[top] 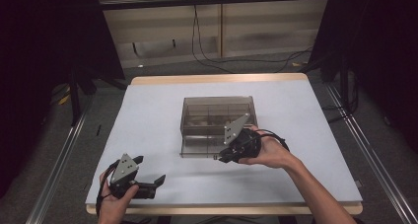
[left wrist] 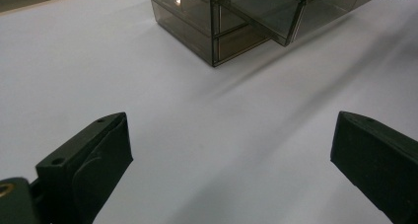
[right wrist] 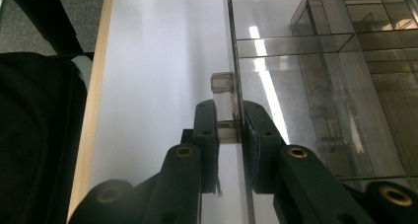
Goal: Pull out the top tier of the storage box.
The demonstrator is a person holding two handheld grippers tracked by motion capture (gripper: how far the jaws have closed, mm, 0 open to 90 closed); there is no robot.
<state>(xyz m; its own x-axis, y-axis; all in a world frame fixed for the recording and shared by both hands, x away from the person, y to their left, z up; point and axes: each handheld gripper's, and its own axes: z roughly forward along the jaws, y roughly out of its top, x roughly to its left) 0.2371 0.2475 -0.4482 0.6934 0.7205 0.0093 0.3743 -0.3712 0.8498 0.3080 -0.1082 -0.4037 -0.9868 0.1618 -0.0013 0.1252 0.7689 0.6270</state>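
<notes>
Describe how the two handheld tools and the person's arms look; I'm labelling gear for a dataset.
Both tools, the left tool and the right tool, are black, each topped by a grey three-cornered plate and trailing a thin black cable. Their jaws are chunky black blocks with brass-coloured pivot pins. The forearms are bare, with no sleeves or gloves.

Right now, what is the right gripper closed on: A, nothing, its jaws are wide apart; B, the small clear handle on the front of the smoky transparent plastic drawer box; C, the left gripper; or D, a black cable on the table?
B: in the right gripper view, the right gripper has its jaws shut on the small clear handle at the pulled-out drawer front of the smoky transparent plastic drawer box.
</notes>
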